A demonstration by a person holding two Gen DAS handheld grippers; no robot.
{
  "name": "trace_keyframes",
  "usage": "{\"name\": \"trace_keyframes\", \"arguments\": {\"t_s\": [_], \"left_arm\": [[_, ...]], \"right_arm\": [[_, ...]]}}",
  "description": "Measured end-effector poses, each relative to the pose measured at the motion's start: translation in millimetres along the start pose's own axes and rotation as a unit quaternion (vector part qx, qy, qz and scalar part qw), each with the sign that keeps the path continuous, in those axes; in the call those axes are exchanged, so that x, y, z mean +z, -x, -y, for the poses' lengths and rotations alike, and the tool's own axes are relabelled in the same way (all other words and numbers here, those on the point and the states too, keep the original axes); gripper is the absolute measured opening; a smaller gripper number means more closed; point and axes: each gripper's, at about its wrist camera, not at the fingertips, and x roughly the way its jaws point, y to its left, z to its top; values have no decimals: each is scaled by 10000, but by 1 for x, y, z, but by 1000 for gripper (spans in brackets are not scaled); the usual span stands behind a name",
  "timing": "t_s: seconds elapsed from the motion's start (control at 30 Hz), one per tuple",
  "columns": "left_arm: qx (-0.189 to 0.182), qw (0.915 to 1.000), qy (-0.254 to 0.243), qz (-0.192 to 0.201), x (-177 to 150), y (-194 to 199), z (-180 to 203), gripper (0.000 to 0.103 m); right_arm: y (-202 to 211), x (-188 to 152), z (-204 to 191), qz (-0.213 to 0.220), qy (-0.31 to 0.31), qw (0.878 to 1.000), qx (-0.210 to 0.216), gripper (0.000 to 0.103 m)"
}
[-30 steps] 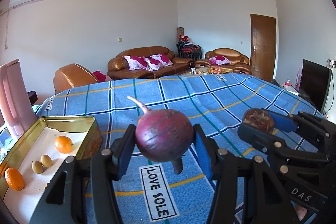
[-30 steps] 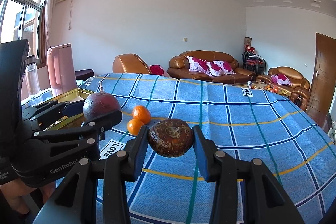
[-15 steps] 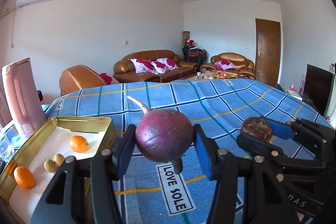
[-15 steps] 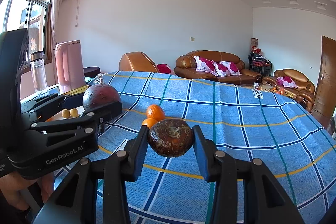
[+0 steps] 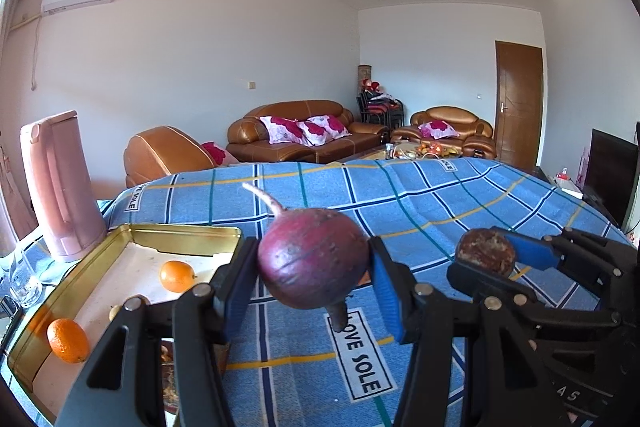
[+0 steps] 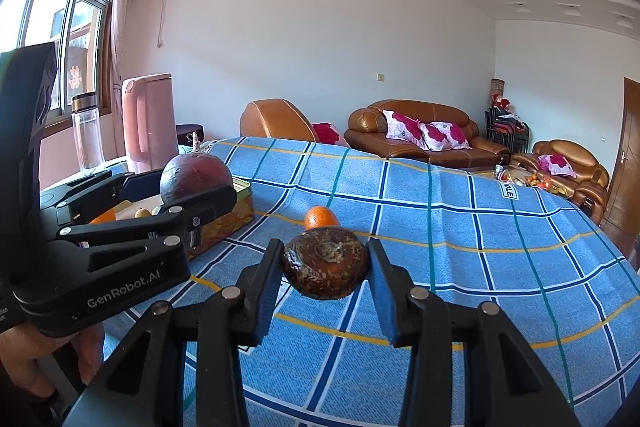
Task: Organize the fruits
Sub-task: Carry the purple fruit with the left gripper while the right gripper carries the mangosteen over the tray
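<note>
My left gripper [image 5: 312,267] is shut on a round purple beet [image 5: 312,259] with a pale root tail, held above the blue checked cloth next to the gold tin tray [image 5: 188,235]. The tray holds two oranges [image 5: 177,275] and small yellow-green fruits. My right gripper [image 6: 324,269] is shut on a dark brown wrinkled fruit [image 6: 325,269], held above the cloth; that fruit also shows at right in the left wrist view [image 5: 486,257]. An orange [image 6: 319,217] lies on the cloth beyond it. The beet [image 6: 196,177] and left gripper show at left in the right wrist view.
A pink kettle [image 5: 60,187] and a clear bottle [image 6: 87,133] stand left of the tray. A glass [image 5: 22,279] sits near the tray's left edge. The blue cloth [image 6: 460,227] stretches far and right. Sofas line the far wall.
Both grippers have swung left toward the tray, still holding their fruits. The tray now sits closer under the left gripper.
</note>
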Motion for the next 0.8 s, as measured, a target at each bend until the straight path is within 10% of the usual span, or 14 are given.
{"name": "trace_keyframes", "arguments": {"t_s": [0.8], "left_arm": [[453,9986,282,43,3,20,-56,56]], "right_arm": [[-11,25,-46,28,354,9983,457,44]]}}
